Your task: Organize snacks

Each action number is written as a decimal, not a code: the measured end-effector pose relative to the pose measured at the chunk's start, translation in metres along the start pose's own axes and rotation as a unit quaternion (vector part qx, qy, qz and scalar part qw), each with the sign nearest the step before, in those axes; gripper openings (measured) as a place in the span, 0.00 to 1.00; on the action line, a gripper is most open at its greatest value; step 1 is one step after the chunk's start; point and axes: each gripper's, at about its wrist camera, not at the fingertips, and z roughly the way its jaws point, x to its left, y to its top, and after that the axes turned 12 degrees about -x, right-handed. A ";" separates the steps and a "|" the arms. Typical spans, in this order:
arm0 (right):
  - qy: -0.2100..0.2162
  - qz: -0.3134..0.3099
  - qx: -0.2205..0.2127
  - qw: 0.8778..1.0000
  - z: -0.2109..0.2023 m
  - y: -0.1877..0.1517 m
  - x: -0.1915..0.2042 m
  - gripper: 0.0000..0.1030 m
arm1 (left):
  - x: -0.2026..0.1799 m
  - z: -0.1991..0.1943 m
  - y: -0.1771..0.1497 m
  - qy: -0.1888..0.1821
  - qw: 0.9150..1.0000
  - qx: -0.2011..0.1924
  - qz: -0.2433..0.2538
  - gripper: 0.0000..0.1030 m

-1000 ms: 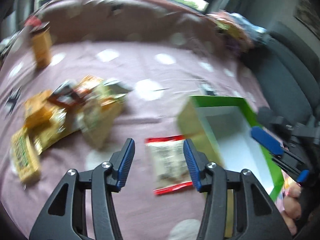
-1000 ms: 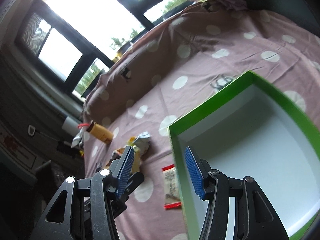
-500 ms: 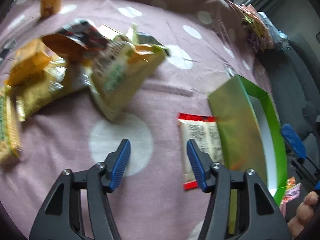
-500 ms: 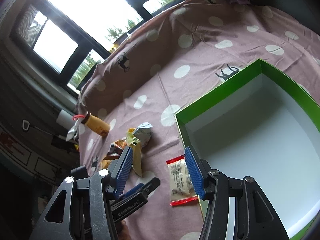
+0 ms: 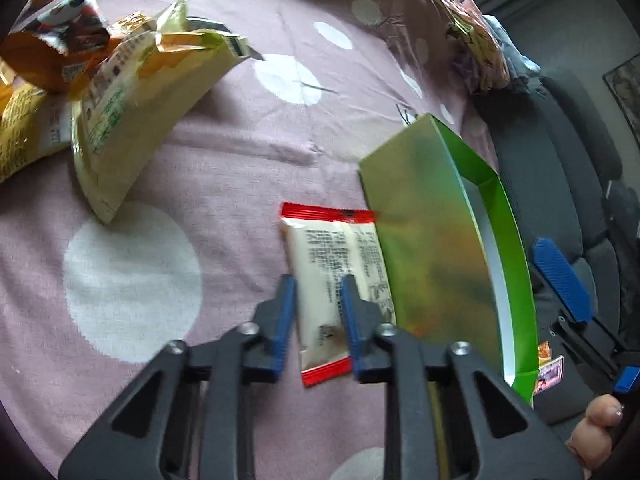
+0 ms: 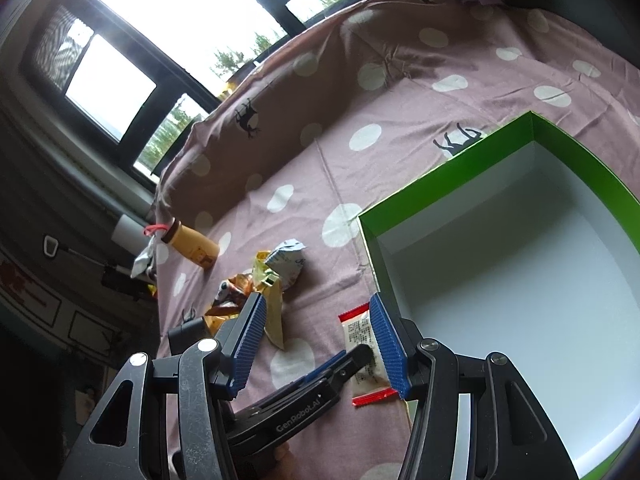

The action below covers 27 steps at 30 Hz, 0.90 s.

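A white snack packet with red ends (image 5: 336, 248) lies flat on the pink dotted sheet, right against the outer wall of the green box (image 5: 424, 220). My left gripper (image 5: 316, 284) points down at it, its jaws closing, and the blue pads pinch the packet's near left part. From the right wrist view the same packet (image 6: 360, 332) shows with the left gripper (image 6: 340, 364) on it. My right gripper (image 6: 316, 300) hovers open above the near corner of the green box (image 6: 440, 176), whose white inside holds nothing.
A heap of yellow and orange snack bags (image 5: 120, 92) lies to the left on the sheet. A tan bottle (image 6: 192, 244) stands near the bed's far edge. Folded clothes (image 5: 480, 52) sit at the far corner, a dark chair (image 5: 580, 140) beside the bed.
My left gripper dropped toward the sheet, swung over the red-ended packet and narrowed its jaws from wide apart onto it. The right gripper stayed over the box, jaws unchanged.
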 end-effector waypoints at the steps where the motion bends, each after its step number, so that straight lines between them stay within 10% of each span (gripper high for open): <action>1: -0.001 0.001 0.000 1.000 0.000 0.000 -0.001 0.54 | 0.002 0.000 0.000 -0.001 1.000 -0.001 -0.011 0.16; 13: -0.001 0.002 -0.002 1.000 -0.003 0.002 -0.005 0.54 | 0.008 -0.038 0.003 0.107 0.992 -0.065 0.028 0.04; 19: -0.001 -0.001 0.000 1.000 -0.002 0.001 -0.002 0.54 | 0.013 -0.049 0.007 0.071 0.995 -0.063 0.023 0.03; 27: -0.002 0.000 -0.001 1.000 -0.002 0.001 -0.002 0.54 | -0.017 -0.023 -0.002 0.064 0.995 -0.042 0.061 0.51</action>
